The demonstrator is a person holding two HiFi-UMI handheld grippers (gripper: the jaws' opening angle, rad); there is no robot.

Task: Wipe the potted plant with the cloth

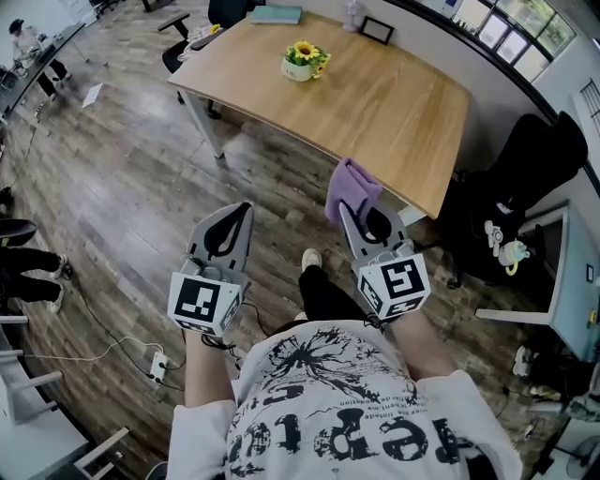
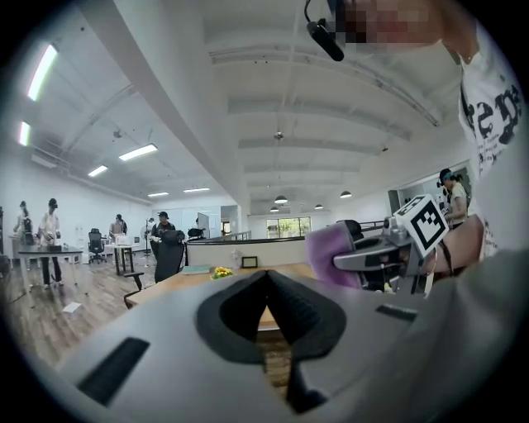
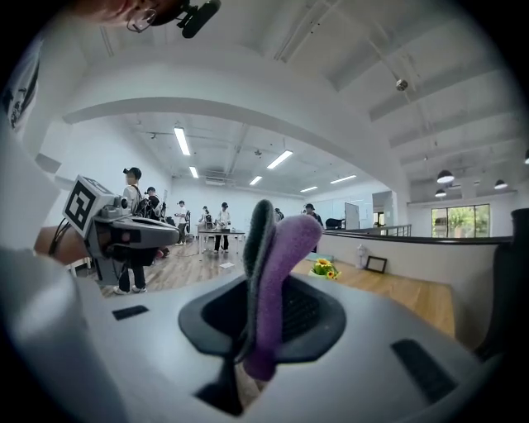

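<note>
**Potted plant at the table's far side, purple cloth pinched in the right gripper**

The potted plant (image 1: pixel 305 59) stands upright on the far part of a wooden table (image 1: pixel 394 112). It is a small clump of yellow sunflower heads with green leaves in a pale, rounded pot. The blooms face up and slightly outward.

The cloth (image 1: pixel 350 190) is purple, soft and fuzzy, and folded into a thick strip. The right gripper (image 1: pixel 352 214) has its jaws clamped on it. In the right gripper view the strip rises lengthwise from between the dark ribbed pads, and its rounded tip leans a little to the right. In the head view the cloth projects ahead of the jaw tips, toward the table's near edge and well short of the plant.

The left gripper (image 1: pixel 247 208) has its grey jaws pressed together with nothing between them. It is held beside the right one over the floor (image 1: pixel 122 178). Both point roughly level, toward the table.

The tabletop is smooth, light-grained wood with rounded corners on white legs. A broad stretch of it lies between the cloth and the pot. Near the table's far edge are a small dark picture frame (image 1: pixel 377 30) standing up and a flat teal book (image 1: pixel 276 14).

A black office chair (image 1: pixel 525 178) stands just past the table's right end. The floor is grey-brown planks, with a white cable and power strip (image 1: pixel 157 364) at the lower left. A shoe (image 1: pixel 310 259) of the person shows between the grippers.
</note>
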